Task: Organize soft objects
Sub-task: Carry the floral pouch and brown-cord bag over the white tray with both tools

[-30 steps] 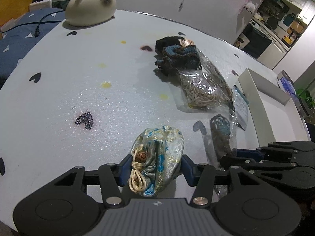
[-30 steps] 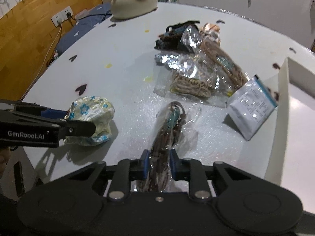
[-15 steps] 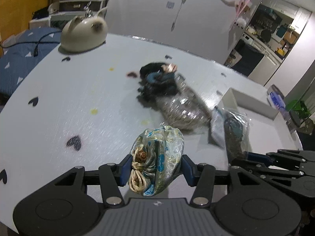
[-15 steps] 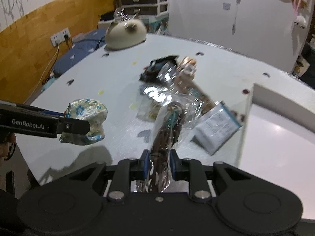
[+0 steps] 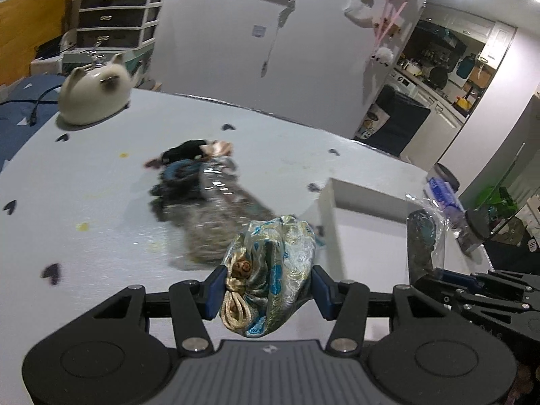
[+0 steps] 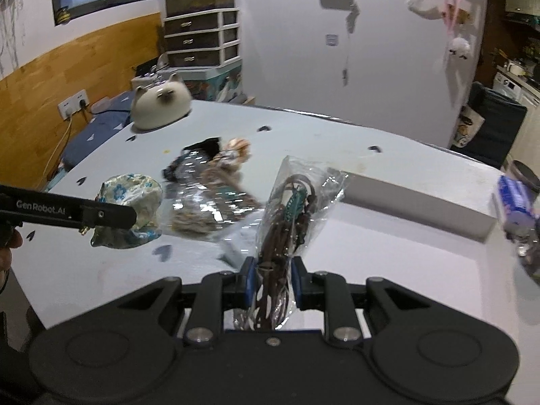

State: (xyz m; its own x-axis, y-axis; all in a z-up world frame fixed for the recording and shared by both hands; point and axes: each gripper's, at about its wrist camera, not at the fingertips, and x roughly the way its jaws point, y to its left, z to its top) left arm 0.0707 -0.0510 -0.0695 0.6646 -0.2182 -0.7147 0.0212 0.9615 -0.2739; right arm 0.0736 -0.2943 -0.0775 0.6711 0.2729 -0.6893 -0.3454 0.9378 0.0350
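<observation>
Left gripper (image 5: 266,290) pinches soft, light brocade pouch (image 5: 270,270) mid-body above the table (image 5: 101,209); right gripper (image 6: 270,283) clamps slippery cord bag (image 6: 290,216) low, likely to sag, near white box (image 6: 422,206).

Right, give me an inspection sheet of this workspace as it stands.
Surface: white table with dark heart marks and yellow spots.
Job's things: brocade pouch, clear bag of cords, both lifted off the table; white box to the right.
Clutter: blurred pile of packets mid-table; cat figurine at the far edge.
Grippers: left gripper shut on the pouch; right gripper shut on the bag.
Cables: one at the wall socket.
Surroundings: drawer unit, kitchen to the right.
</observation>
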